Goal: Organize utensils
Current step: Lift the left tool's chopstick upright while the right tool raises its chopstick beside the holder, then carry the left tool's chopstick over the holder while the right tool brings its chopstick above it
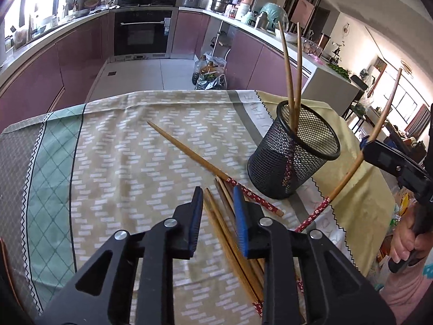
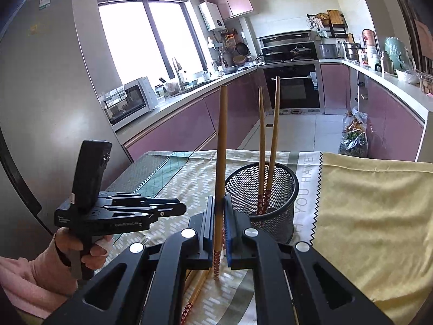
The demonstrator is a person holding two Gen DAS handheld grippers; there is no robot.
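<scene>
A black mesh holder (image 1: 295,149) stands on the tablecloth with two wooden chopsticks (image 1: 293,73) upright in it; it also shows in the right wrist view (image 2: 262,197). My right gripper (image 2: 218,233) is shut on a chopstick (image 2: 221,146) with a red patterned end, held upright beside the holder; it shows in the left wrist view (image 1: 349,170). My left gripper (image 1: 217,216) is open just above a bundle of several chopsticks (image 1: 230,238) lying on the cloth. One more chopstick (image 1: 194,157) lies diagonally ahead.
The table carries a patterned cloth (image 1: 130,149) and a yellow cloth (image 2: 373,211) on the right. Beyond the far edge are the kitchen floor, purple cabinets (image 1: 81,57), an oven and bags (image 1: 209,74) on the floor.
</scene>
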